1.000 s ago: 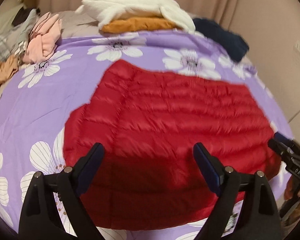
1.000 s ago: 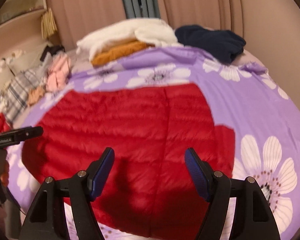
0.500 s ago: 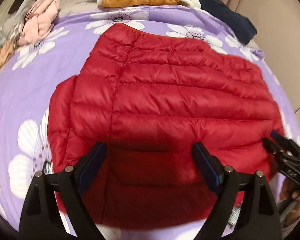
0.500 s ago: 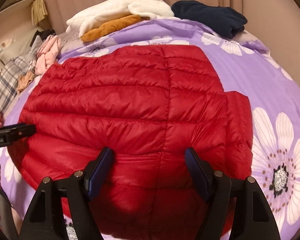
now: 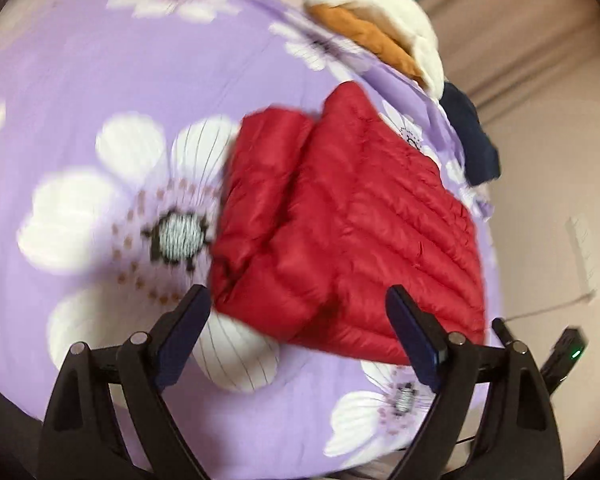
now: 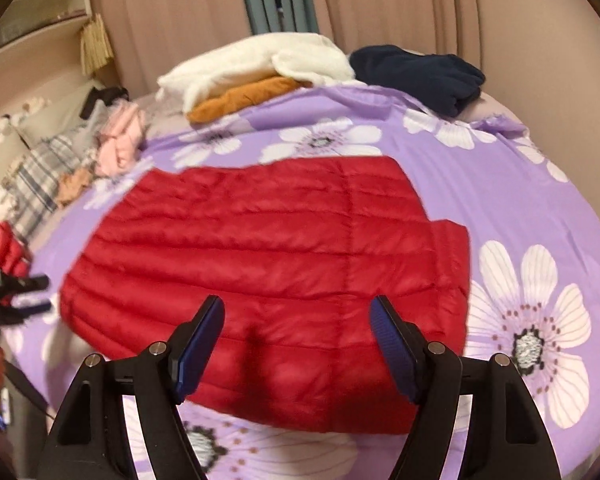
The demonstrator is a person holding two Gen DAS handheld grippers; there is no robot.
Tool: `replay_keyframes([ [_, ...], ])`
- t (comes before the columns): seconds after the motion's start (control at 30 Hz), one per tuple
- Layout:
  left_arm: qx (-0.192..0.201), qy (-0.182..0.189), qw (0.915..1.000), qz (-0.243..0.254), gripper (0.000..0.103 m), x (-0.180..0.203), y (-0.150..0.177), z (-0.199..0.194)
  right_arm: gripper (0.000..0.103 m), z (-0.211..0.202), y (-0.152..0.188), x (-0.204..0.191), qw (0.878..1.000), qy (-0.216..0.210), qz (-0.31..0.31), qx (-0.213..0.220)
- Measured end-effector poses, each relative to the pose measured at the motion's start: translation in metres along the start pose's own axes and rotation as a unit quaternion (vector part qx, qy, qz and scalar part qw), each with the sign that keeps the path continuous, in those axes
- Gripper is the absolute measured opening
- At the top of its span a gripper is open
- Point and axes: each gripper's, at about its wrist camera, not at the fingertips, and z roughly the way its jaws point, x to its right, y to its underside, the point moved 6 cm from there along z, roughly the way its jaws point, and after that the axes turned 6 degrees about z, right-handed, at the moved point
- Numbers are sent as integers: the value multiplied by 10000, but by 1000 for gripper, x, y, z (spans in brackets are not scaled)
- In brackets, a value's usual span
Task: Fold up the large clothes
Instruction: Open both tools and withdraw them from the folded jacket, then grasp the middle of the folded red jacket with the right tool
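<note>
In your left wrist view, your left gripper (image 5: 298, 326) is hovering with its fingers (image 5: 184, 332) spread wide, pinching nothing. The red puffer jacket (image 5: 340, 240) is lying flat on the purple flowered bedspread (image 5: 100, 80), its near corner sitting between the two fingers, though blur is making contact hard to judge. A white and orange pile (image 5: 376, 28) is resting at the far edge beside a navy garment (image 5: 476, 140).

In your right wrist view, your right gripper (image 6: 298, 338) is also holding its fingers (image 6: 394, 348) spread apart over the jacket's (image 6: 268, 256) near hem, gripping nothing. The jacket is lying back-up in the middle of the bedspread (image 6: 540, 184). Your left gripper (image 6: 24, 292) is showing at the left edge, near the jacket's side.
</note>
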Motion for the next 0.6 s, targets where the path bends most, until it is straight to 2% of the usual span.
replay_keyframes([
  [0.07,-65,323,9987,-396,90,-7,5,3,75,-3,0,-10,9998,-187,-27,35],
  [0.13,-77,477,9968,-634,90,-11,8,6,75,-3,1,-18,9995,-303,-36,22],
  [0.3,-87,729,9930,-924,90,-16,1,14,75,2,8,-34,9979,-620,-28,-175],
  [0.43,-197,1068,9864,-1232,90,-16,-3,27,75,6,15,-42,9963,-791,21,-329],
  [0.6,-319,1137,9851,-1249,90,-15,-2,36,75,8,18,-52,9945,-975,37,-382],
])
